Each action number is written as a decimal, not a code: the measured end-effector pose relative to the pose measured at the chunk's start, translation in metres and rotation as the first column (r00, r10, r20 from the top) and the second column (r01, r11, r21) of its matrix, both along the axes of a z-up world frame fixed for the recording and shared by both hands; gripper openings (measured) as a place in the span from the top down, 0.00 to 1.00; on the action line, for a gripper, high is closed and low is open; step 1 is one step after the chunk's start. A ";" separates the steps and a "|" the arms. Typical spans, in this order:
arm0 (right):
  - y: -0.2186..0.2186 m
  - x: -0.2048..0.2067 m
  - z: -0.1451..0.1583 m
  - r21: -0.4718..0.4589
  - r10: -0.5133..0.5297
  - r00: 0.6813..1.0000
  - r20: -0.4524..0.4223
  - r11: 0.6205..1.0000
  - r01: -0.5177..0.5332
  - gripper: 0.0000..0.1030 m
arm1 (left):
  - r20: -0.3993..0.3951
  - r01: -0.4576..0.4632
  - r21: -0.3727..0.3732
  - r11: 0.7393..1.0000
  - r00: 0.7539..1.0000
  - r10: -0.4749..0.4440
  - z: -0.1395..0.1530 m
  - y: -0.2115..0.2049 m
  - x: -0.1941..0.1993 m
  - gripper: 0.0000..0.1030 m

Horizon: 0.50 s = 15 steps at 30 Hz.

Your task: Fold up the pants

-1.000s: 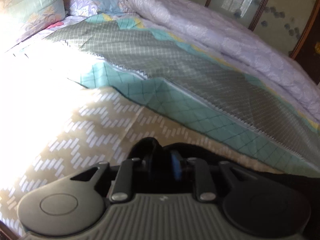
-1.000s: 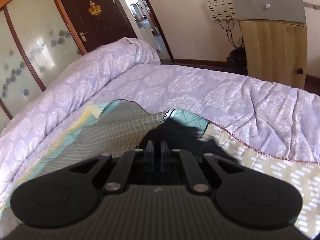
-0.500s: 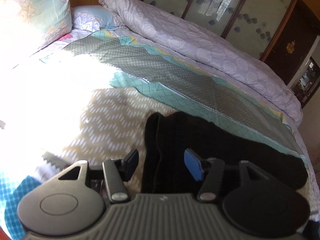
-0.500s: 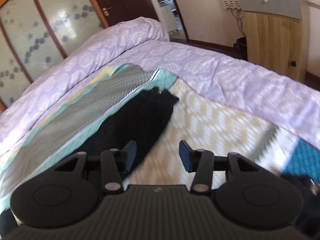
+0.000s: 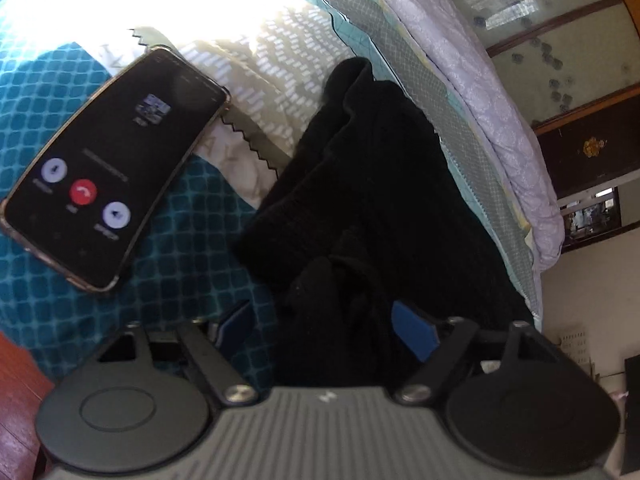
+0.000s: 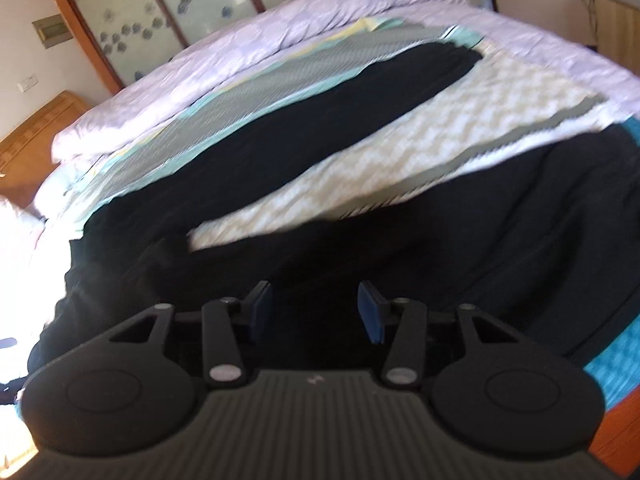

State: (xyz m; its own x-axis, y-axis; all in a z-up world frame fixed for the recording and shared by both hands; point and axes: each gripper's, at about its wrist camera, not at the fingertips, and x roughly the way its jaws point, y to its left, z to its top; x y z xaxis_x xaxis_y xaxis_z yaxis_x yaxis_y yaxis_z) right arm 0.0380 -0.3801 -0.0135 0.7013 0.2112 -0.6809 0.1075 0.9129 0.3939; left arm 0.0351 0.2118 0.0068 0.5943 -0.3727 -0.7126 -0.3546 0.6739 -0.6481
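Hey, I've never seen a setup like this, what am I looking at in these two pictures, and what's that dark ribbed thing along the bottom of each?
That dark ribbed thing is a hand-held gripper, one in each of a person's hands. A wide-angle camera on each looks forward along its two fingers, so one picture comes from the left gripper and one from the right gripper. Both look down at a bed with a patterned bedspread and a pale lilac quilt. Black pants lie spread on it, legs apart. A phone with a call screen lies beside them. The left jaws are opening, with bunched pants fabric between the blue pads. The right jaws are apart over the cloth, holding nothing.
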 end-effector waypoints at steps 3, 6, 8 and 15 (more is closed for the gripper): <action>0.028 0.004 0.001 0.003 0.040 0.999 0.001 0.999 -0.040 0.51 | -0.013 0.057 0.204 0.977 0.998 -0.055 0.008 -0.025 -0.001 0.92; 0.047 0.009 0.004 -0.041 0.079 0.997 0.009 0.996 -0.079 0.51 | 0.026 0.027 0.308 0.951 0.999 -0.037 0.027 -0.015 -0.024 0.92; 0.053 0.009 -0.001 -0.079 0.106 0.994 -0.002 0.991 -0.105 0.51 | 0.016 0.004 0.308 0.951 1.000 -0.010 0.027 0.003 -0.040 0.92; 0.047 0.022 -0.013 -0.108 0.185 0.980 -0.072 0.976 -0.192 0.51 | 0.021 0.067 0.291 0.954 0.997 -0.076 0.043 0.016 -0.059 0.72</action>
